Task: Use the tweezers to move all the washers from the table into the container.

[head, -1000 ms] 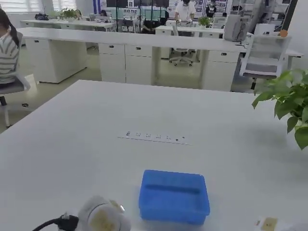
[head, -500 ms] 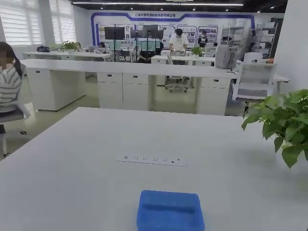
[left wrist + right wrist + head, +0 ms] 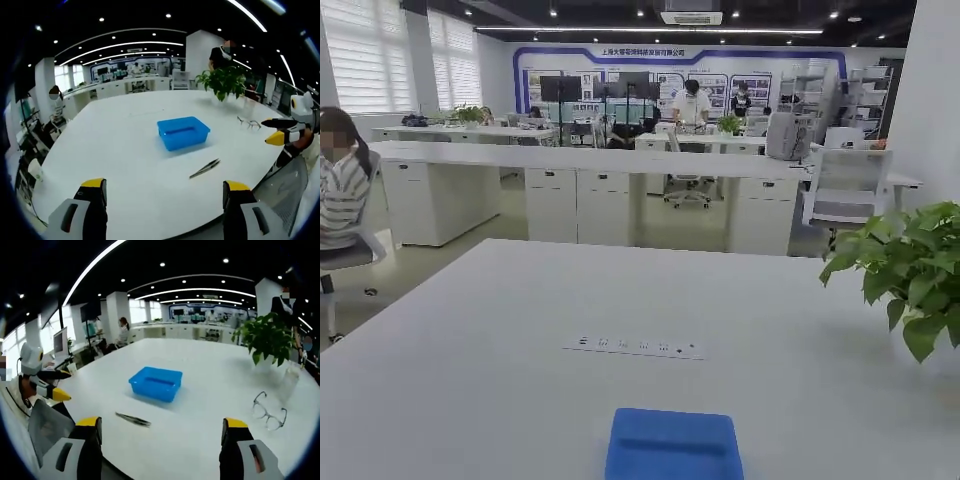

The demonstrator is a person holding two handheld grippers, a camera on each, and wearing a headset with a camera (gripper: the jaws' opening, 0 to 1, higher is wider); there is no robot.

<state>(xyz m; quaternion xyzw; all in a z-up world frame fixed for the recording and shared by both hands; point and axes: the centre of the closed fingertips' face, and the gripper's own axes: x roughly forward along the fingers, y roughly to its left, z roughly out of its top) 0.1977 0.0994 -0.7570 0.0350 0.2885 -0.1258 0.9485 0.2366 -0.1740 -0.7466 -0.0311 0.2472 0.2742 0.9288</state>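
A blue container point(image 3: 673, 445) sits on the white table point(image 3: 470, 380) at the bottom of the head view. In the left gripper view the container point(image 3: 183, 132) lies ahead, and metal tweezers point(image 3: 204, 168) lie flat on the table between it and my left gripper point(image 3: 164, 192). The left gripper is open and holds nothing. My right gripper point(image 3: 160, 432) is also open and empty. From it I see the tweezers point(image 3: 133, 419) in front of the container point(image 3: 155, 383). Both grippers hang off the near table edge, well short of the tweezers.
Spectacles point(image 3: 269, 411) lie to the right of the container, and a potted plant point(image 3: 910, 265) stands at the table's right side. A power strip point(image 3: 633, 346) is set into the table beyond the container. A mesh chair back point(image 3: 282, 187) stands at the near edge. People sit and stand at the far desks.
The head camera has tilted up, so the container sits lower in the picture and the grippers at the bottom edge have left it. Nothing on the table has moved.
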